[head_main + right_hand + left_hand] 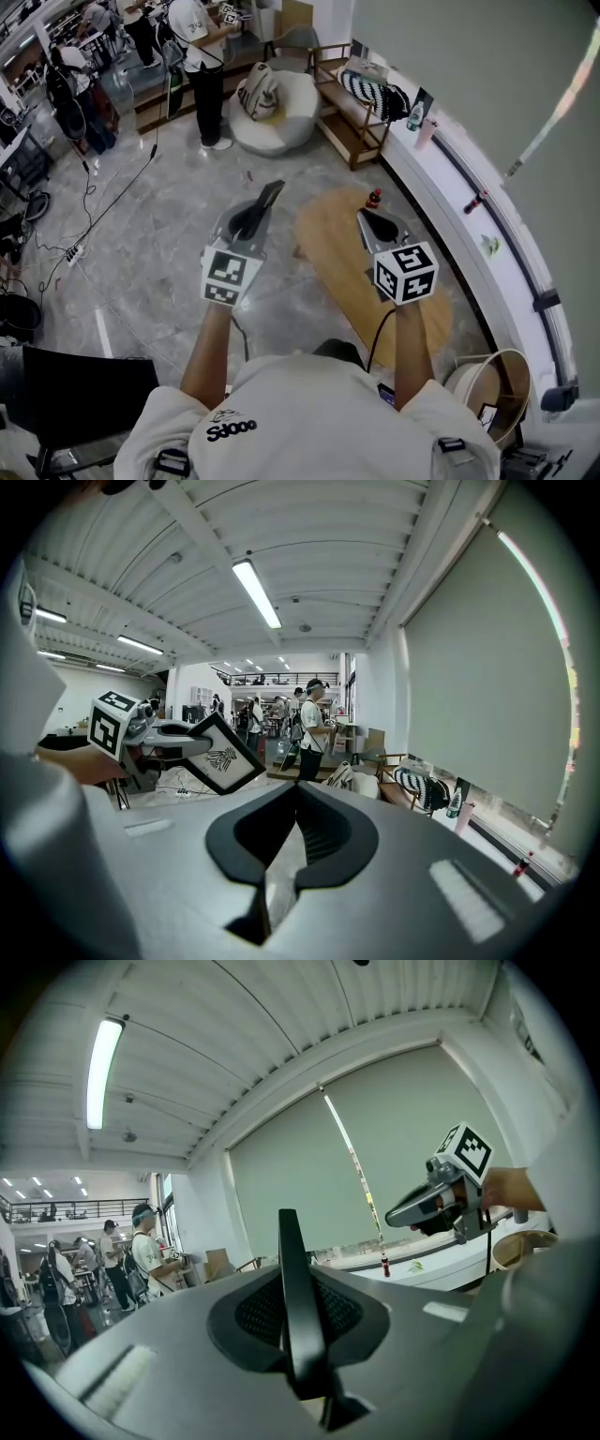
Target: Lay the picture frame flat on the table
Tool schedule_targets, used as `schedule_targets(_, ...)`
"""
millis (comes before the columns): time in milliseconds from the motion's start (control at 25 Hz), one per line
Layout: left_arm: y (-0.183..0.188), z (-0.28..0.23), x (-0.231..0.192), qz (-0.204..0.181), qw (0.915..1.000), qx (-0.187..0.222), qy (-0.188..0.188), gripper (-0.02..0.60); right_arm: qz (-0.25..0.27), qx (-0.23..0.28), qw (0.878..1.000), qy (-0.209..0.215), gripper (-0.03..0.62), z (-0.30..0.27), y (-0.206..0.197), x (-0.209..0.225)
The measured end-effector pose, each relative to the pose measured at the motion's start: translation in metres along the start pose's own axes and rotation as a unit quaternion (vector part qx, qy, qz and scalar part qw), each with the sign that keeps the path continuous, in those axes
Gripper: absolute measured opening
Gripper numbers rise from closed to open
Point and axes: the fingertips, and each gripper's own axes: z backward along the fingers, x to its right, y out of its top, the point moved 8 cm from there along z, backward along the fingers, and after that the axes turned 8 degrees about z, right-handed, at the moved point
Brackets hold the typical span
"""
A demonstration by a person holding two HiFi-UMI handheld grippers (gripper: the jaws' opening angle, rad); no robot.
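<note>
The left gripper point(251, 220) has its jaws pinched on the picture frame point(270, 195), clamping a thin black edge. From the left gripper view the frame runs straight up between the two pads, edge-on. From the right gripper view it shows its face: a black border around a white sheet with a dark motif, turned like a diamond and held by one side. In the head view the frame hangs in the air over the grey floor, just left of the table and clear of it, sticking out past the jaw tips and tilted steeply rather than level.

To the right lies the oval wooden table point(328, 246), its top bare except for a small bottle point(374, 198) with a red cap standing near the far edge.

Further right, the right gripper point(367, 217) hovers above the table. Its jaws are drawn in so the tips meet, with only a narrow slit behind them and nothing between them.

As for the task, the frame is picked up and firmly held, but the laying down has not begun. No part of it touches the wood. What remains, as I judge it, is to carry the frame rightward over the open tabletop, roll it until its face is level, lower it clear of the bottle and let go.
</note>
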Motion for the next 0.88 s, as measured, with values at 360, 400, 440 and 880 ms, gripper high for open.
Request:
schedule_targets(360,-0.024,-0.047,-0.013,0.015,0.9995,-0.025,-0.011,0.043,-0.017,-0.021,1.0,0.001,0.003,-0.039,-0.021,0.03)
schedule_targets(400,-0.027,-0.054,-0.018,0.017,0.9994,-0.027,-0.01,0.043,-0.018,-0.022,1.0,0.001,0.003,-0.046,-0.022,0.035)
schedule_targets(440,-0.029,-0.062,-0.022,0.019,0.9993,-0.029,-0.009,0.043,-0.02,-0.024,1.0,0.002,0.003,-0.054,-0.024,0.04)
schedule_targets(880,-0.044,-0.177,-0.065,0.039,0.9971,-0.059,-0.028,0.043,-0.042,-0.057,0.997,-0.007,0.003,-0.14,-0.037,0.123)
